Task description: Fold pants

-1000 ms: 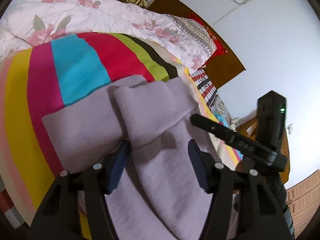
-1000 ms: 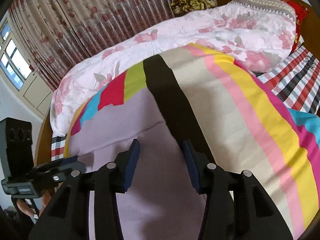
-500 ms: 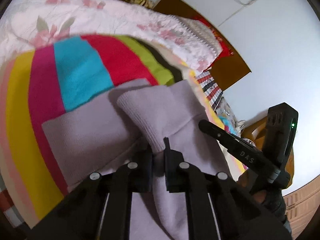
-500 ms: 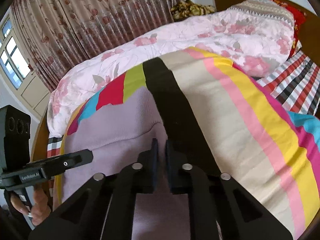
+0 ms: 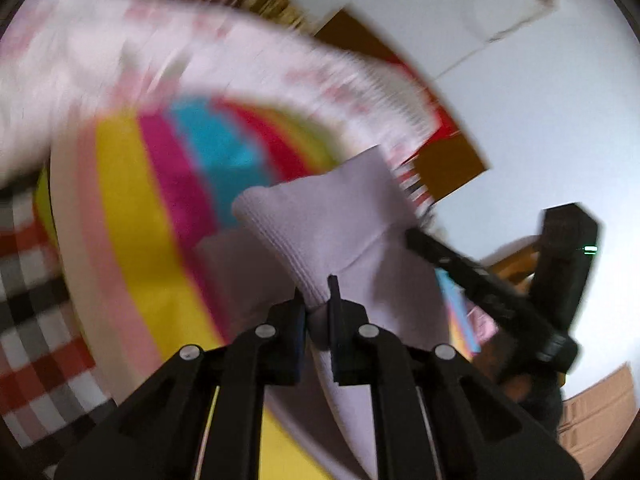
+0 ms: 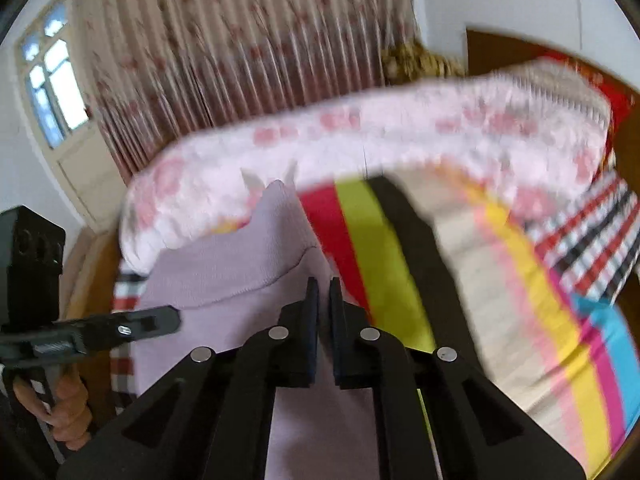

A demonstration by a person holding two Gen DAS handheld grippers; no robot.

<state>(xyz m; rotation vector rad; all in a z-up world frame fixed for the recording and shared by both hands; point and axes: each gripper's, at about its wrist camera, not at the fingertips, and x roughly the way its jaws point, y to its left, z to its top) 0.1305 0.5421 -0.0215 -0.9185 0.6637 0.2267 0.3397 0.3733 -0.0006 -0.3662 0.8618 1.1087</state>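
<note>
The lilac knit pants (image 5: 344, 216) are lifted off the striped bedspread (image 5: 132, 208). My left gripper (image 5: 318, 304) is shut on a ribbed cuff of the pants, which stands up above the jaws. In the right wrist view my right gripper (image 6: 324, 304) is shut on the pants (image 6: 240, 264) at another edge, and the cloth hangs between the two grippers. Each gripper shows in the other's view: the right one (image 5: 500, 292) and the left one (image 6: 100, 328). Both views are motion-blurred.
A pink floral quilt (image 6: 360, 136) lies along the far side of the bed. A checked sheet (image 5: 28, 300) shows at the bed's edge. A wooden headboard (image 5: 448, 160), a white wall and floral curtains (image 6: 240, 40) stand behind.
Both grippers closed on the pants about half a second ago and have since lifted the cloth up off the bedspread, swinging fast enough to blur the views.
</note>
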